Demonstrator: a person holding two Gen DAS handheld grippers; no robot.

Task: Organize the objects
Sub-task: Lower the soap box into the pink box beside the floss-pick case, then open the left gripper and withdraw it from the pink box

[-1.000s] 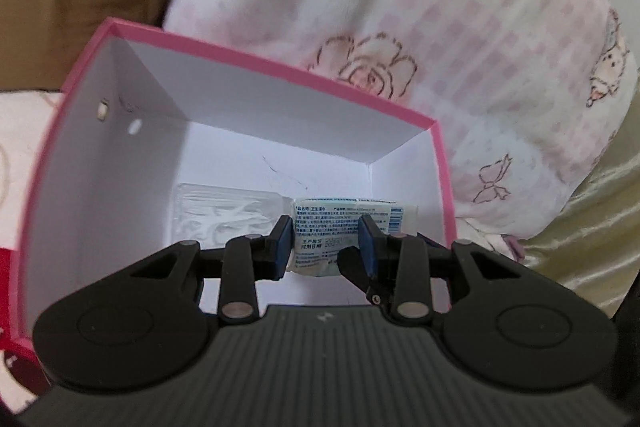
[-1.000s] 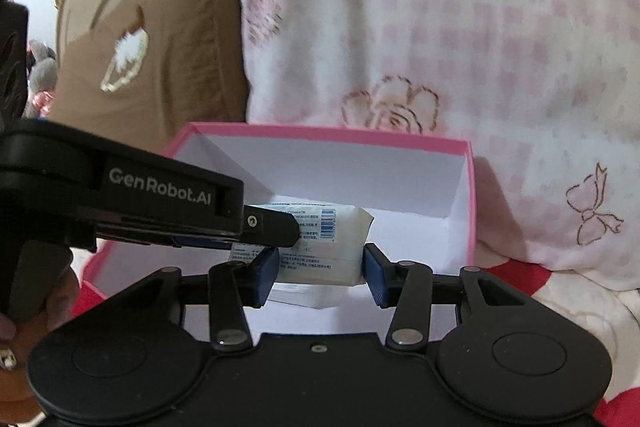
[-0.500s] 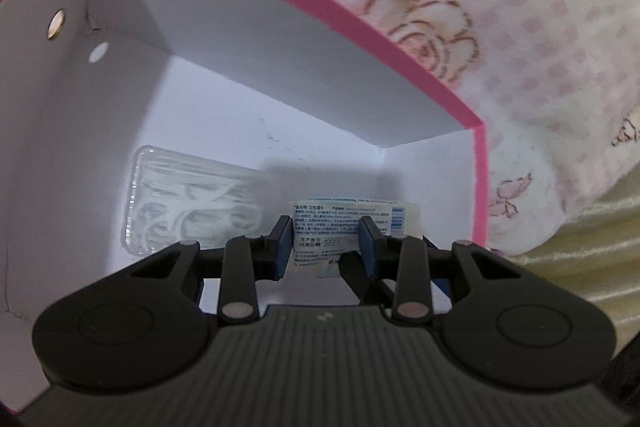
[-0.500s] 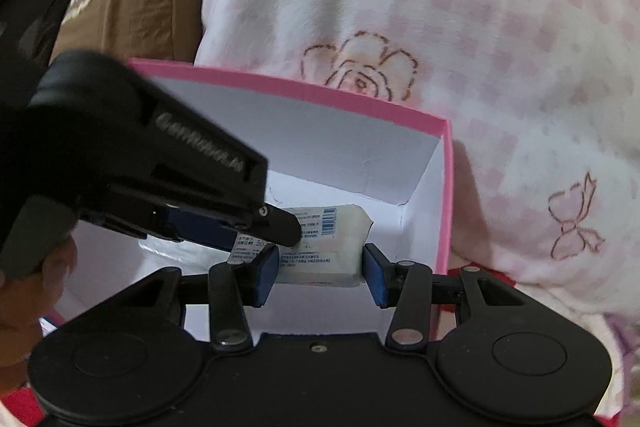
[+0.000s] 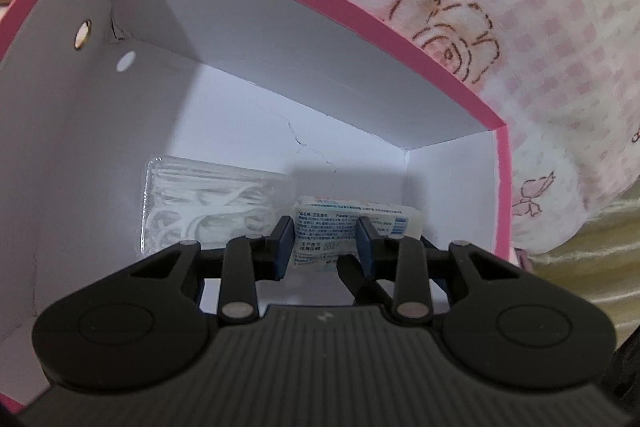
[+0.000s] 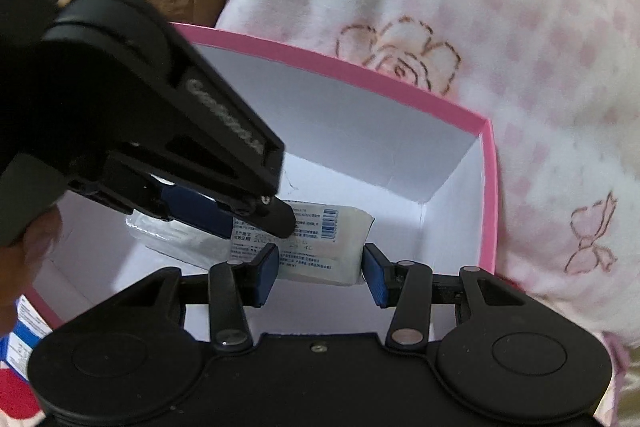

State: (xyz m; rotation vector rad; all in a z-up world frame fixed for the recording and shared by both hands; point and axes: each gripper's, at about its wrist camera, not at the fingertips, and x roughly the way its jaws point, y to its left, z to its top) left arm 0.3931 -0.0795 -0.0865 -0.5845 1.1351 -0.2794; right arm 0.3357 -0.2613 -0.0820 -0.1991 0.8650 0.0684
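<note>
Both grippers have sunk into the box (image 5: 304, 7) since the earlier frames, carrying the packet (image 5: 344, 233) down close to its white floor.

That packet, a soft white sachet with a printed label and barcode, sits low in the box's right half, just beside a clear bag of floss picks (image 5: 208, 203) lying on the floor to its left. The left gripper (image 5: 324, 241) has its jaws nearly closed and pinched on the packet's label end. The right gripper (image 6: 318, 269) brackets the packet's other end, with jaws partly open; its left pad seems to touch, but a gap shows at the right pad, so I judge it guides rather than grips. In the right wrist view the left gripper (image 6: 240, 215) crosses over from the upper left onto the packet (image 6: 320, 247).

To finish well, I would set the packet flat on the bare floor, clear of the picks, before letting go. Open the left jaws first, then lift both grippers straight up so neither catches the pink rim (image 6: 360, 75) or drags the packet along. A pink-checked blanket (image 6: 480, 7) lies behind the box.
</note>
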